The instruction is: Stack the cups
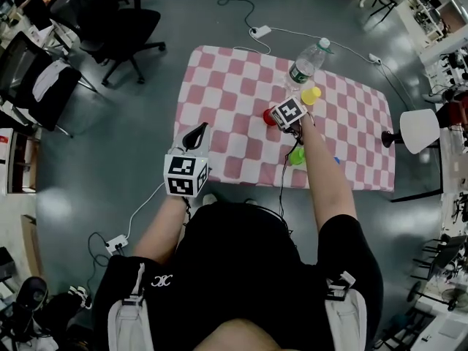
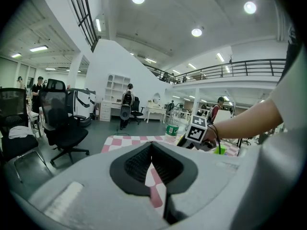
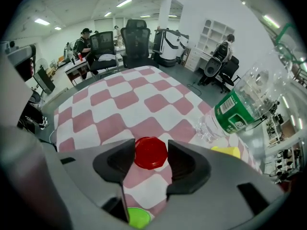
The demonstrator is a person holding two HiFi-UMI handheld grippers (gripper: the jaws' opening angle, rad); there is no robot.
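A red cup [image 3: 150, 153] stands upside down on the pink-and-white checked table [image 1: 227, 86]. My right gripper [image 3: 150, 145] points steeply down over it, open, with a jaw close to each side of the cup. In the head view that gripper [image 1: 284, 121] covers most of the red cup [image 1: 268, 117]. A yellow cup [image 1: 311, 95] stands just beyond it and a green cup [image 1: 296, 156] nearer me, by the forearm. My left gripper [image 1: 197, 131] hovers at the table's near left edge, shut and holding nothing; its pads [image 2: 144, 162] meet at the tips.
A clear water bottle with a green label [image 1: 307, 61] stands at the far edge, close to the yellow cup. A small blue thing [image 1: 336, 160] lies right of the forearm. Black office chairs [image 1: 110, 28] stand far left, a white lamp [image 1: 419, 130] at the right, a power strip [image 1: 259, 31] beyond.
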